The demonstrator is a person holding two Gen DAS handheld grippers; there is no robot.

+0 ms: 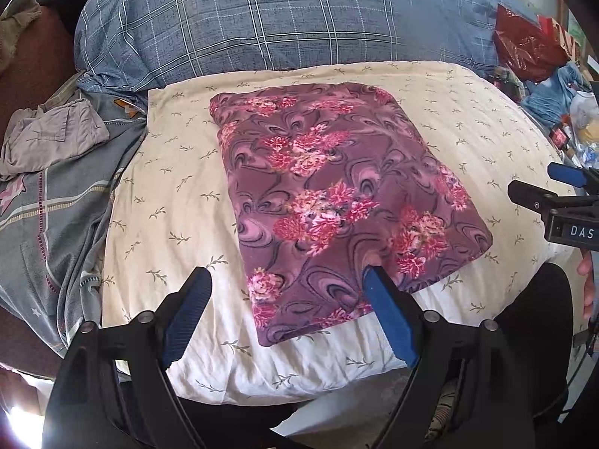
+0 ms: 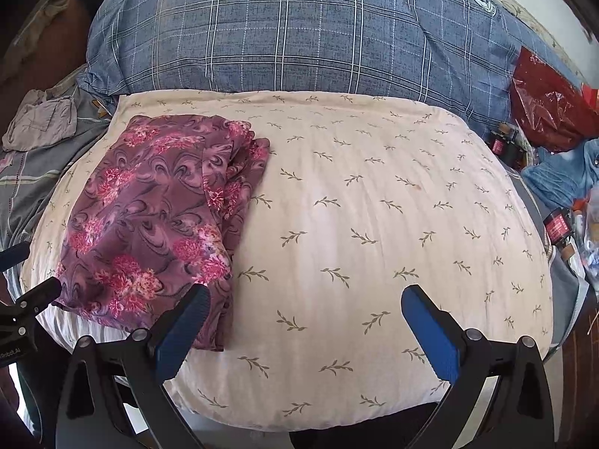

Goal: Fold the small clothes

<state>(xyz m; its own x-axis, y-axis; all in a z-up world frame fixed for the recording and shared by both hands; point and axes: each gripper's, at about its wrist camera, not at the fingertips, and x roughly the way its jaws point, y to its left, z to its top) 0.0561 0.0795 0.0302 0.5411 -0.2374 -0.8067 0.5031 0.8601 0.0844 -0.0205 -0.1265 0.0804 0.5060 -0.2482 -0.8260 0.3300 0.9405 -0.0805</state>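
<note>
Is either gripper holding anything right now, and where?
Nothing held. The left gripper and right gripper are both open; the folded floral cloth lies free on the pillow.

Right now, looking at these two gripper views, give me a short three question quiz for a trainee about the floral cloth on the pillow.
1. True or false: the purple floral cloth lies folded on the cream pillow.
2. Which gripper is closing on the cloth? A: left gripper. B: right gripper. C: neither, both are open.
3. Fill in: behind the pillow lies a blue ____ quilt.

Key: 1 true. 2 C. 3 plaid.
</note>
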